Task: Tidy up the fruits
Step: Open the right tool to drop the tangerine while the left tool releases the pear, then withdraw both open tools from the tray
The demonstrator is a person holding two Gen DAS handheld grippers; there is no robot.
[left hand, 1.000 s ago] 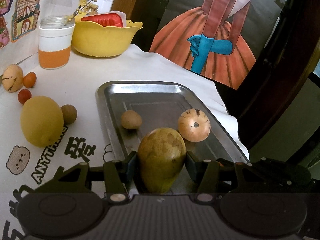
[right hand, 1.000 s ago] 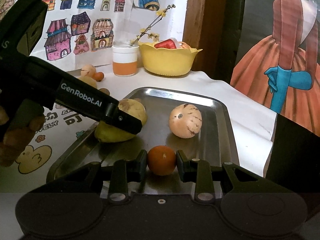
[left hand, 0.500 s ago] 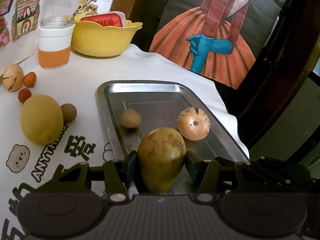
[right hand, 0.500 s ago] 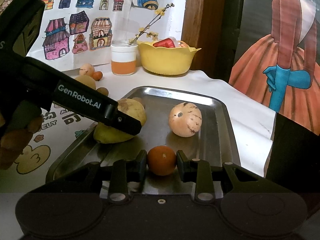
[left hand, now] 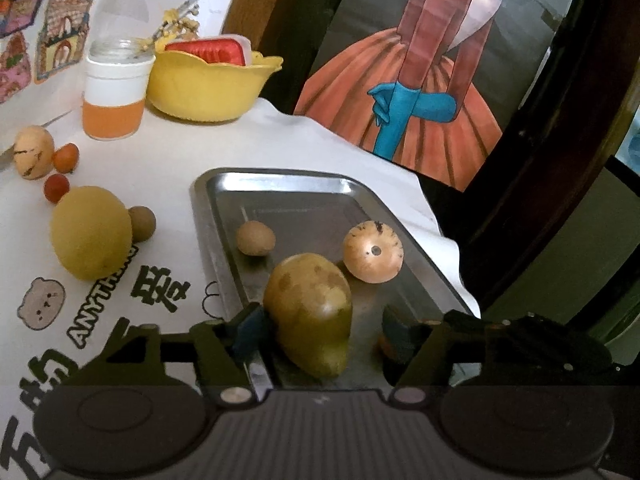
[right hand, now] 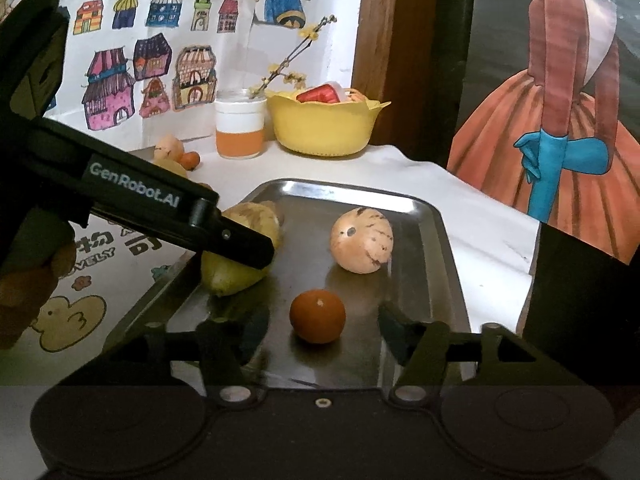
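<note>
While the right gripper (right hand: 318, 330) stands spread at the lower centre of its frame, a small round orange fruit (right hand: 317, 315) sits loose between its fingers on the shiny rectangular metal tray (right hand: 436, 280), clear gaps on both sides. Close behind, toward centre right, lies a pale striped round fruit (right hand: 361, 239) — bare tray floor between the two. The left gripper (left hand: 320, 330) is also spread: its left finger (left hand: 248, 326) touches the mottled yellow-green pear (left hand: 312, 312), the right one stands apart. This pear rests near the tray's raised left rim, with a small brown round fruit (left hand: 255, 237) behind it. Left of the tray — on the printed white tablecloth (left hand: 168, 184) — a large yellow round fruit (left hand: 91, 232) waits.
</note>
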